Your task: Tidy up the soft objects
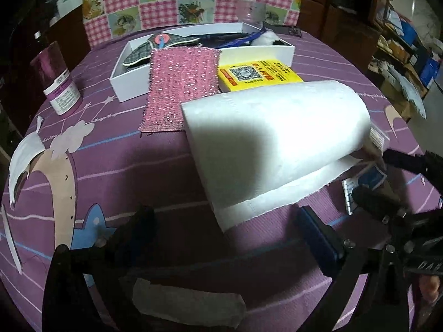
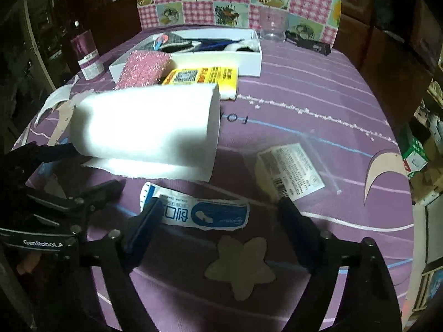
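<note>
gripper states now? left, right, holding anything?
Left gripper: open, empty, beside the paper roll.
Right gripper: open, empty, over the blue-and-white packet.

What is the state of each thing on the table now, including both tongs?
Paper roll: lying on its side, one sheet unrolled.
White box: open, items inside.
Pink cloth: flat, leaning over the box edge.
Left tongs: open, empty.
Right tongs: open, empty.

Right tongs [image 2: 218, 218] open over the purple table [image 2: 318, 88] w/ a torn blue-white packet [image 2: 205, 213] between the tips — not pinched. Paper roll [image 2: 144, 127] lies on its side beyond; left tongs [image 2: 94, 166] just beside it.
</note>
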